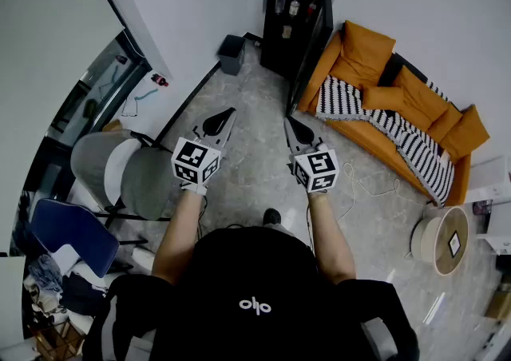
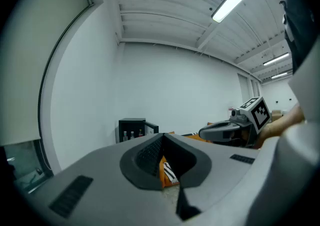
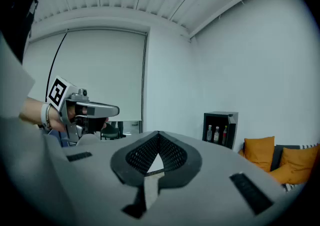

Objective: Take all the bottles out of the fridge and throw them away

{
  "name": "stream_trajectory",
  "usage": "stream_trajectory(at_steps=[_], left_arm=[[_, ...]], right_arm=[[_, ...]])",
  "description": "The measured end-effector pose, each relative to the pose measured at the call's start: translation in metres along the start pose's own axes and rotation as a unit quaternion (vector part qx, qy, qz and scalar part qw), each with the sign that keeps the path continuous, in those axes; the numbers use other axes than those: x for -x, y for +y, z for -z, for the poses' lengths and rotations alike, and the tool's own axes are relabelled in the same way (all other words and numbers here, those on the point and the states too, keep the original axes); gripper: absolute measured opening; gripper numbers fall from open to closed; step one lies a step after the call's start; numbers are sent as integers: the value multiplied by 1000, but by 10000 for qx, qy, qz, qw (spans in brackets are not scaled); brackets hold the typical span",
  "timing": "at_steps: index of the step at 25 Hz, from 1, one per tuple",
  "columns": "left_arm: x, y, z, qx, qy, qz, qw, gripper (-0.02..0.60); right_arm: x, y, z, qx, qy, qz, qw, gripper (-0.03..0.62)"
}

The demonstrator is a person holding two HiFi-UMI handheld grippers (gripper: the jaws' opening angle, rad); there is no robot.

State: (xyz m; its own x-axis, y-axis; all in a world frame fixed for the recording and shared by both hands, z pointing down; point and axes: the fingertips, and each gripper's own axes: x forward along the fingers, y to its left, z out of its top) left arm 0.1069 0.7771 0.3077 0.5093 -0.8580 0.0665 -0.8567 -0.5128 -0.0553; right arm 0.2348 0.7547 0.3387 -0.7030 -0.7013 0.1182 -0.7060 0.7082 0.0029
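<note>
A small black fridge [image 1: 299, 8] stands open against the far wall, with three bottles [image 1: 295, 3] upright on its top shelf. The same fridge [image 2: 132, 130] shows far off in the left gripper view, and the fridge [image 3: 220, 129] with its bottles [image 3: 216, 133] in the right gripper view. My left gripper [image 1: 230, 114] and right gripper [image 1: 288, 122] are held side by side at chest height, well short of the fridge, both pointing toward it. Both are shut and hold nothing. Each gripper view also catches the other gripper: the right gripper [image 2: 202, 132] and the left gripper [image 3: 116, 111].
An orange sofa [image 1: 397, 104] with a striped blanket [image 1: 398, 129] runs along the right, next to the fridge's open door. A dark bin [image 1: 231, 54] sits left of the fridge. Grey and blue chairs [image 1: 120, 168] stand at left, a round stool [image 1: 441, 241] at right.
</note>
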Motion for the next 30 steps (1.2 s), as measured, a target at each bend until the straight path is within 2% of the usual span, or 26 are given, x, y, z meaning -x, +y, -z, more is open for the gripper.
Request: stream_trajectory(at_steps=[9,17,24,30], left_arm=[[-55,-31,4,11,32,-186,9998,6],[-80,-43,21,202,106,-591,9980,6],[-95,-2,43,403,204,-694,9966,6],[-132,75,53,550,147,-562,9968,6]], right_arm=[[9,-61,11,-76,36,-156,9998,5],[2,-92,27,-144,171,-535,9983,5],[-48,-100,42,-234,372,-624,9971,6],[-124,-114,35,-186,479,-470,9976,6]])
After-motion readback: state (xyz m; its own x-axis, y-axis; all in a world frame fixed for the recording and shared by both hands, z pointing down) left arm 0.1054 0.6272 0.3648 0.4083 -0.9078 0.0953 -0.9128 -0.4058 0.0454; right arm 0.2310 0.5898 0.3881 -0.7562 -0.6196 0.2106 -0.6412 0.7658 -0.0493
